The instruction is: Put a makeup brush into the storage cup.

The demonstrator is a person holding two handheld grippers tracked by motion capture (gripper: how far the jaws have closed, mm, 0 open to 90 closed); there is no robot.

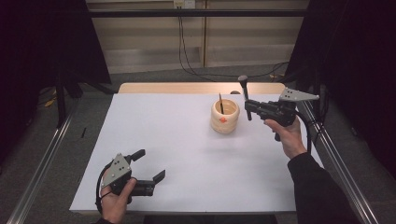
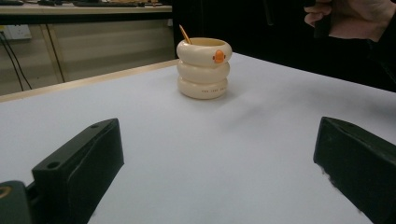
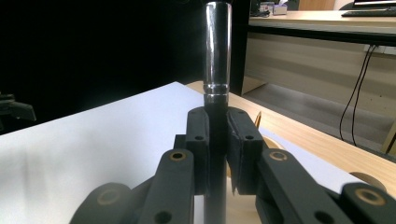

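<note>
The right gripper [image 1: 248, 108] clamps an upright brush [image 3: 217, 65] at three o'clock of the ringed cup [image 1: 225, 117] (a stick inside); the left gripper [image 1: 150, 164] rests with jaws apart.

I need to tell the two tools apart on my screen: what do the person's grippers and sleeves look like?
Both are black pistol-shaped tools with two blocky black jaws. The left gripper and the right gripper each carry a grey three-cornered plate with small holes and trail a black cable. Brass-coloured pivots mark the jaw links. The right arm wears a dark sleeve.
</note>
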